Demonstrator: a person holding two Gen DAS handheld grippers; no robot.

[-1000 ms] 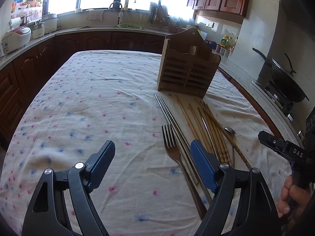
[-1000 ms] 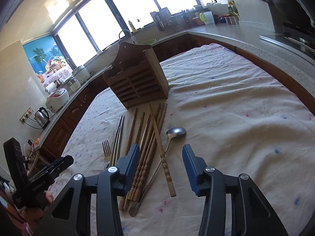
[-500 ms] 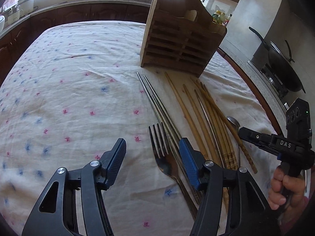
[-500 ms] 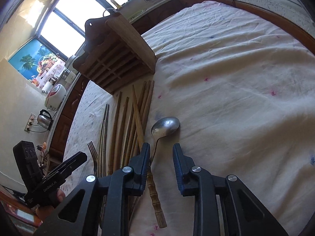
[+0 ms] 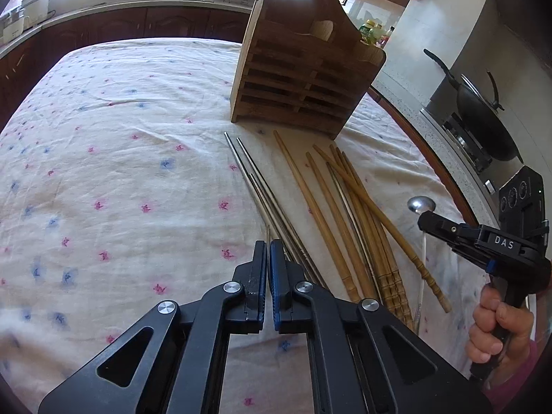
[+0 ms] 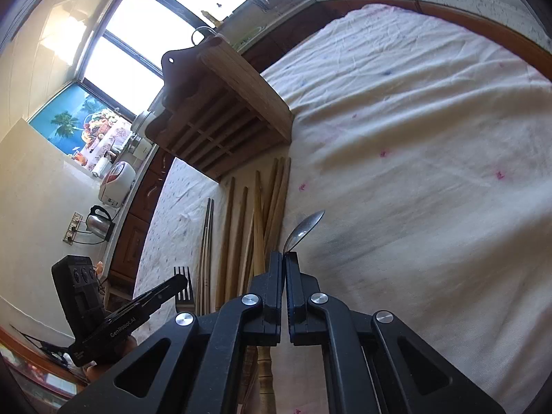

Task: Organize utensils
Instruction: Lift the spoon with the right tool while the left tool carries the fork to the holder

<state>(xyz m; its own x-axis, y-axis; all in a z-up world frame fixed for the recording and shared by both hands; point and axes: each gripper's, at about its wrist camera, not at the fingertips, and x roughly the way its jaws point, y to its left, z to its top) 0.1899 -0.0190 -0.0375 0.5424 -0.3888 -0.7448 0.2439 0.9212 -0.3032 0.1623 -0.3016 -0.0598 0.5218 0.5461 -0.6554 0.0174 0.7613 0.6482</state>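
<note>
The left hand-held gripper [image 5: 268, 246] has just been closing and is clamped on the fork [image 6: 183, 284], whose tines barely show past its pads in the left wrist view. The right hand-held gripper [image 6: 285, 258] has likewise been closing onto the spoon [image 6: 305, 227]; its bowl juts up and right beyond the fingertips. Both handles run back toward the cameras. The wooden holder [image 5: 303, 82] stands on the bench [image 5: 120, 120] in the upper middle, beyond the chopsticks [image 5: 345, 214], roughly equally near both hands.

Both grippers showing black angular frames, silver round screws, blue-lined pads: left gripper [image 5: 268, 246], right gripper [image 6: 285, 258]. "DAS" lettering showing white on the right one; pink sleeve [image 5: 514, 376] peeking at wrist.
</note>
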